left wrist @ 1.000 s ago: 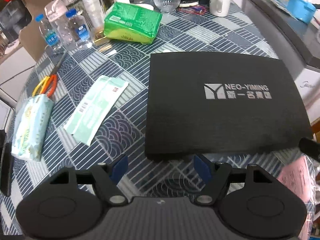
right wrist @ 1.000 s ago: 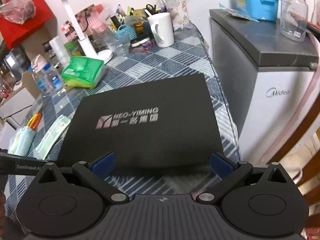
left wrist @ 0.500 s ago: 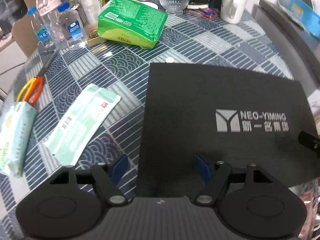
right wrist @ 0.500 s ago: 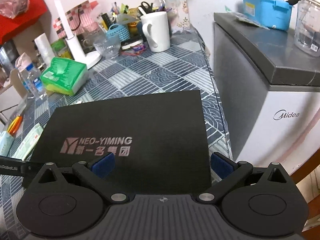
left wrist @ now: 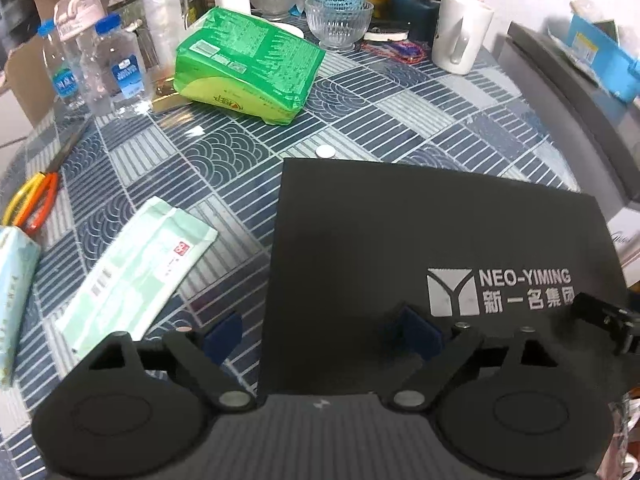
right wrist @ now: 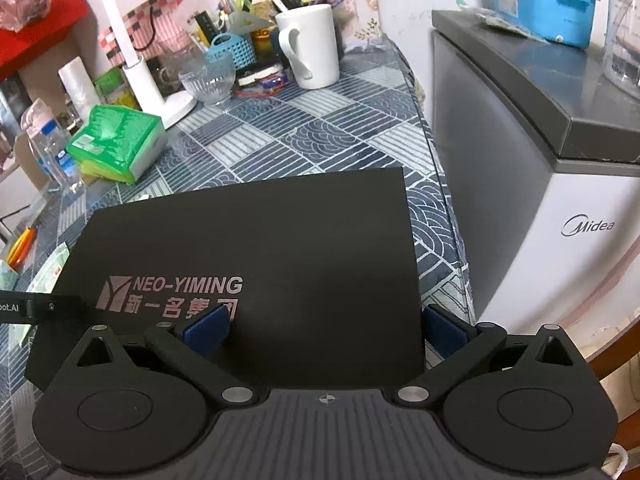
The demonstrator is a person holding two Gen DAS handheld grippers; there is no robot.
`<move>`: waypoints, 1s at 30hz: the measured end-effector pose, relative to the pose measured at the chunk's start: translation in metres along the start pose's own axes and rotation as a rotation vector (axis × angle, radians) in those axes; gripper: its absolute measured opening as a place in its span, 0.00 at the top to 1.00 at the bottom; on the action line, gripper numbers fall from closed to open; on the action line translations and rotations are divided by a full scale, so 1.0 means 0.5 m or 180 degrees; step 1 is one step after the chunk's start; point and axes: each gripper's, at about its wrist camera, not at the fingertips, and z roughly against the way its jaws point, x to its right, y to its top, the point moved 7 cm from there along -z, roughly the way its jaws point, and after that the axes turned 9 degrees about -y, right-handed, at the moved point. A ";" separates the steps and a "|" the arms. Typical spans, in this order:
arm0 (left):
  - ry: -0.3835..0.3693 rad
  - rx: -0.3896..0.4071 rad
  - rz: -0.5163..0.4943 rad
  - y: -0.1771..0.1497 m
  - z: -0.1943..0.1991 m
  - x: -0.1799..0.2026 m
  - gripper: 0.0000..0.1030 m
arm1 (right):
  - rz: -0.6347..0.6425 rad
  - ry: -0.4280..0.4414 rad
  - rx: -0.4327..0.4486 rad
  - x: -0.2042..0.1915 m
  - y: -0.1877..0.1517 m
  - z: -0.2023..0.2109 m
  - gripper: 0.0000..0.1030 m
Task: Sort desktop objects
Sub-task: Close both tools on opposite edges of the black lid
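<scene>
Both grippers have moved forward over the black folder (left wrist: 420, 248) since a second ago; its near edge now sits under them. Left gripper (left wrist: 320, 330) wide open, straddling the folder's left edge. Right gripper (right wrist: 324, 326) wide open, straddling its right edge. Folder lies flat on the patterned table (left wrist: 248, 148), near the table's right side, logo up. Green tissue pack (left wrist: 250, 64) well beyond it.
</scene>
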 end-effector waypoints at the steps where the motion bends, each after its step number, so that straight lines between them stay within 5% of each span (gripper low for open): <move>1: -0.0066 0.0009 0.0024 0.000 -0.003 -0.002 0.00 | -0.0006 0.0007 0.0003 0.001 0.000 0.000 0.00; 4: -0.0263 0.0024 0.0078 -0.001 -0.014 -0.002 0.00 | -0.0022 0.0023 0.0016 0.002 -0.002 -0.001 0.00; 30: -0.0233 -0.0151 0.0107 -0.066 0.050 0.021 0.00 | -0.0060 -0.0032 -0.0125 0.009 -0.063 0.086 0.00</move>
